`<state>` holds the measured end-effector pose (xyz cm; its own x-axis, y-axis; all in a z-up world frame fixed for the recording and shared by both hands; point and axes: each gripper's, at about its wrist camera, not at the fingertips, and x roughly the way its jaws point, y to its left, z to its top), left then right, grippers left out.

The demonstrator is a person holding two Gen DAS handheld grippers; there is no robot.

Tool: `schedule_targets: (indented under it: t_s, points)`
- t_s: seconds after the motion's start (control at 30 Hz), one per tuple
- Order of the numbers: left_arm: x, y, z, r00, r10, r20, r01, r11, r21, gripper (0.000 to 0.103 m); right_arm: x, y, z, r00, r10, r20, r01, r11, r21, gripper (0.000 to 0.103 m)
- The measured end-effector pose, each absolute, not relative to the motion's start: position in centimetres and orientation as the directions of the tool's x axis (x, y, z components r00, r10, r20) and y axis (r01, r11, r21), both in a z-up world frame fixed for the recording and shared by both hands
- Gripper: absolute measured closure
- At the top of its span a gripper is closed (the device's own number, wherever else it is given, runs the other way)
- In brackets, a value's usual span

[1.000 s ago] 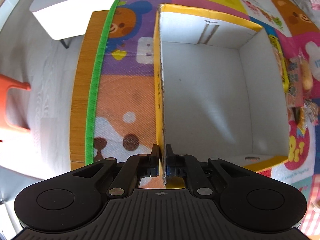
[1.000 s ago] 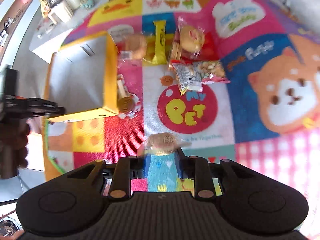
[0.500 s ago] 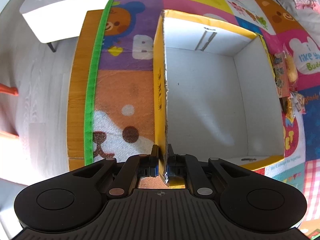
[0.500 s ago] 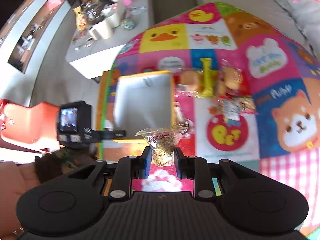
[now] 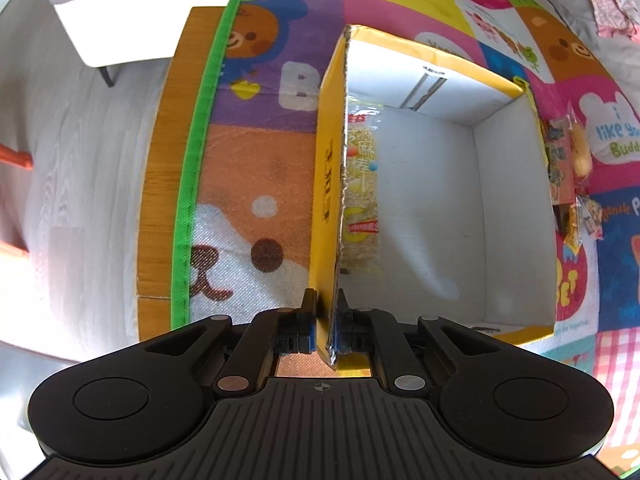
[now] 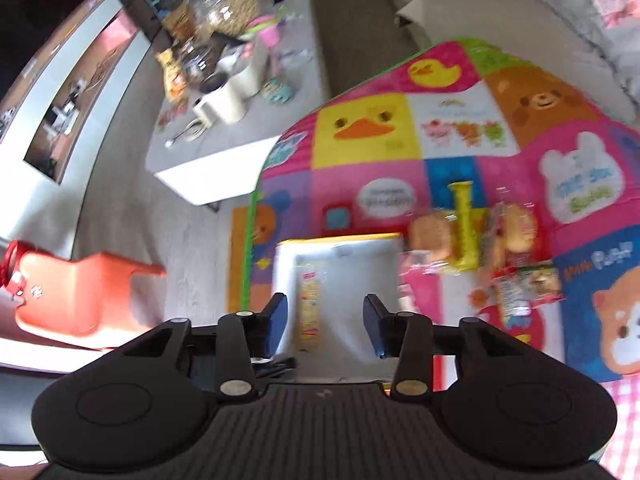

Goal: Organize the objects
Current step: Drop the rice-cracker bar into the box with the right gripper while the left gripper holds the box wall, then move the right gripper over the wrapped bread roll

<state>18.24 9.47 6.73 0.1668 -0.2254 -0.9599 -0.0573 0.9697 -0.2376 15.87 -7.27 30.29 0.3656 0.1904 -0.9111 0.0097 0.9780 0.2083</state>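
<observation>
While the left gripper [image 5: 325, 322] pinches the box [image 5: 430, 216] by its left wall, the right gripper [image 6: 325, 322] hangs over it, jaws opening with nothing between them; a snack packet [image 5: 362, 184] lies inside along that wall.

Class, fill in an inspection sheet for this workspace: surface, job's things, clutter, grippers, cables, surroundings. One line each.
Surface: cartoon play mat over a wooden table edge.
Job's things: yellow box, white inside, holds one snack packet against its left wall; more snack packets lie on the mat to its right.
Clutter: nothing seen on the mat besides the snacks.
Grippers: left gripper shut on the box's wall; right gripper above the box, jaws opening, nothing between them.
Cables: nothing seen.
Surroundings: white side table crowded with jars and cups; orange chair.
</observation>
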Motion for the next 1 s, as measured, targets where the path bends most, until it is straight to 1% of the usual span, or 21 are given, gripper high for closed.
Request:
schedule_targets:
  t_s: [0.07, 0.17, 0.27, 0.4, 0.47, 0.57, 0.6, 0.77, 0.93, 1.0]
  points:
    - [18.3, 9.5, 6.8, 0.165, -0.219, -0.962, -0.075, 0.97, -0.233, 0.094, 14.7, -9.5, 29.9, 0.39, 0.141, -0.91, 0.023, 0.986, 0.163, 0.047]
    - [18.5, 9.9, 6.9, 0.17, -0.203, -0.964, -0.107, 0.969, -0.223, 0.094, 12.4, -12.6, 28.2, 0.384, 0.023, -0.923, 0.045, 0.998, 0.044, 0.046]
    - [18.6, 10.4, 6.9, 0.17, -0.178, -0.969, -0.133, 0.97, -0.202, 0.094, 9.9, -15.5, 25.4, 0.333, -0.06, -0.941, 0.062, 0.997, -0.042, 0.046]
    - [18.6, 10.8, 6.9, 0.159, -0.144, -0.977, -0.157, 0.973, -0.169, 0.094, 7.3, -19.1, 22.3, 0.277, -0.096, -0.956, 0.107, 0.992, -0.068, 0.046]
    - [18.7, 10.8, 7.0, 0.151, -0.13, -0.98, -0.162, 0.975, -0.154, 0.094, 6.8, -20.0, 20.9, 0.267, -0.104, -0.958, 0.09, 0.993, -0.083, 0.046]
    - [18.8, 10.4, 7.3, 0.139, -0.11, -0.984, -0.16, 0.978, -0.132, 0.094, 7.0, -19.9, 19.0, 0.278, -0.099, -0.956, -0.016, 0.994, -0.108, 0.046]
    - [18.8, 10.2, 7.3, 0.132, -0.104, -0.986, -0.164, 0.979, -0.125, 0.094, 7.2, -19.5, 18.3, 0.287, -0.088, -0.954, -0.066, 0.992, -0.112, 0.043]
    - [18.7, 8.9, 7.0, 0.092, -0.09, -0.992, -0.19, 0.976, -0.107, 0.094, 9.1, -16.5, 14.1, 0.286, 0.028, -0.958, -0.276, 0.96, -0.055, 0.042]
    - [20.0, 7.7, 6.9, 0.103, -0.116, -0.988, -0.239, 0.961, -0.138, 0.094, 12.0, -13.0, 8.8, 0.25, 0.126, -0.96, -0.409, 0.912, 0.014, 0.042]
    - [20.9, 7.0, 7.1, 0.123, -0.096, -0.988, -0.231, 0.965, -0.123, 0.094, 13.1, -12.1, 7.3, 0.254, 0.137, -0.957, -0.438, 0.899, 0.013, 0.044]
